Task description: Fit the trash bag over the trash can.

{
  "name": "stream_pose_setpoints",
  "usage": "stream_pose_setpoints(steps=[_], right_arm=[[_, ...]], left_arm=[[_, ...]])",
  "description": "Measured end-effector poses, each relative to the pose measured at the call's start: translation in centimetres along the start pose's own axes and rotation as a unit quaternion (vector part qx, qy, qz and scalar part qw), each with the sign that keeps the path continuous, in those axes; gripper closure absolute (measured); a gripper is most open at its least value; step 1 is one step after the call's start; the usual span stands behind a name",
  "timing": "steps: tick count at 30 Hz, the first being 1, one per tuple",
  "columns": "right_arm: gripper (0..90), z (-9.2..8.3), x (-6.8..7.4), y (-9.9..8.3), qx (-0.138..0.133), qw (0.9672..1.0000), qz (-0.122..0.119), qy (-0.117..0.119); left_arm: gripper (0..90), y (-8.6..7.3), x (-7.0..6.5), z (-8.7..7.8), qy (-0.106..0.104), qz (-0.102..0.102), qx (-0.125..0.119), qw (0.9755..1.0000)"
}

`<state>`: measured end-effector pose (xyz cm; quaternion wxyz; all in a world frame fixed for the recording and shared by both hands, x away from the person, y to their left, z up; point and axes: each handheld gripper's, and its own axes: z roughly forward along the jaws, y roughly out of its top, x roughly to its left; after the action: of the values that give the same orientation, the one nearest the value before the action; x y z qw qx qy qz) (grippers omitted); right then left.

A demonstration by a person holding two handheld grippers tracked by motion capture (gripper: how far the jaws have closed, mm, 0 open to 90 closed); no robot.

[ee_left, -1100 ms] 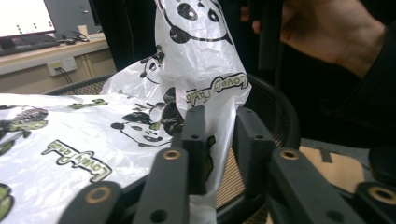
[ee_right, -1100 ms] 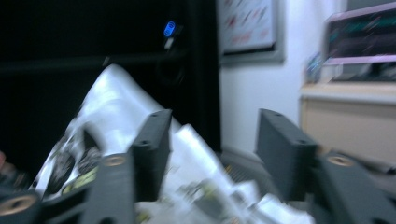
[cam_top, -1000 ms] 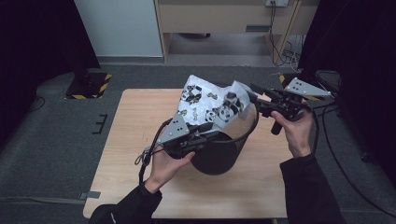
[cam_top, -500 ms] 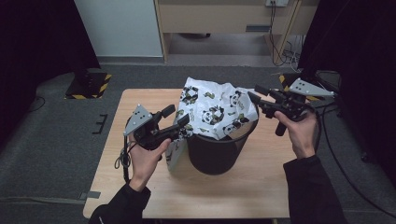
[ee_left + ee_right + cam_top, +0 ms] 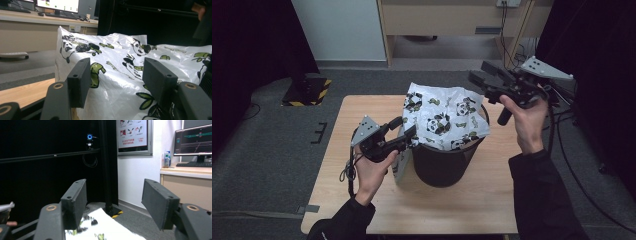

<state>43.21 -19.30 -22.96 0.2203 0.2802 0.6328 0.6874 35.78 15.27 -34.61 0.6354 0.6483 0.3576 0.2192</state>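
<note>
High view shows one light wooden table [image 5: 362, 195] on a grey carpeted floor [image 5: 267, 150], with a pale wall panel and a wooden desk at the far side and black curtains to both sides. On the table stands one black bin [image 5: 447, 160], near the middle and toward the far edge, with one white panda-print bag [image 5: 444, 115] bunched over its mouth and spilling down its left side.

Two grippers are in use. The left hand-held gripper [image 5: 404, 131] sits just left of the bin's rim; its jaws have just been closing a little yet stand released, the bag's plastic close ahead of them and not pinched in the left gripper view. The right hand-held gripper [image 5: 479, 75] hangs in the air above the bin's far right rim, its jaws having just been opening, released, with nothing between them.

Bare tabletop lies left of the bin and along the near edge; the right side is narrower.
</note>
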Motion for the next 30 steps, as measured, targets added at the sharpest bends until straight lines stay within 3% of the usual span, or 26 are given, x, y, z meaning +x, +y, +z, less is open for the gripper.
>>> stream_pose_setpoints(steps=[3, 7, 9, 11, 17, 20, 22, 24, 28, 30], right_arm=[[32.8, 2.4, 0.9, -0.2, 0.028, 0.9996, -0.002, 0.003], [30.8, 6.1, 1.6, -2.5, 0.102, 0.9947, -0.005, 0.012], [29.7, 7.6, 1.7, -4.1, 0.138, 0.9904, -0.01, 0.009], [29.6, 8.7, 1.6, -5.7, 0.179, 0.9837, -0.013, 0.009], [29.8, 9.6, 0.9, -8.6, 0.248, 0.9683, -0.024, 0.0], [28.6, 9.9, 0.7, -9.5, 0.285, 0.9574, -0.045, -0.005], [28.6, 10.1, 0.8, -9.9, 0.298, 0.9534, -0.048, -0.002], [29.0, 10.2, 0.9, -9.8, 0.288, 0.9565, -0.045, -0.003], [29.0, 9.6, 0.7, -8.8, 0.23, 0.9719, -0.044, -0.022], [28.7, 9.3, 0.8, -8.3, 0.203, 0.9781, -0.037, -0.024]], left_arm=[[39.4, 0.0, 0.0, 0.0, 0.0, 0.001, -0.001, 1.0], [39.5, 0.0, 0.1, -0.1, -0.005, 0.001, -0.005, 1.0], [39.1, 0.0, 0.1, -0.4, -0.006, 0.0, -0.009, 0.9999], [37.4, 0.1, 0.2, -1.0, -0.005, 0.006, -0.012, 0.9999], [32.2, -0.5, 0.6, -3.5, 0.001, 0.007, -0.02, 0.9998], [29.3, -1.2, 0.7, -4.7, 0.0, 0.019, -0.017, 0.9997], [27.2, -1.8, 0.7, -5.3, 0.003, 0.025, -0.013, 0.9996], [26.9, -2.5, 0.7, -5.5, 0.009, 0.023, -0.006, 0.9997], [26.9, -4.4, 0.9, -4.7, 0.013, 0.031, 0.026, 0.9991], [27.4, -5.2, 0.9, -3.9, 0.016, 0.04, 0.044, 0.9981]])
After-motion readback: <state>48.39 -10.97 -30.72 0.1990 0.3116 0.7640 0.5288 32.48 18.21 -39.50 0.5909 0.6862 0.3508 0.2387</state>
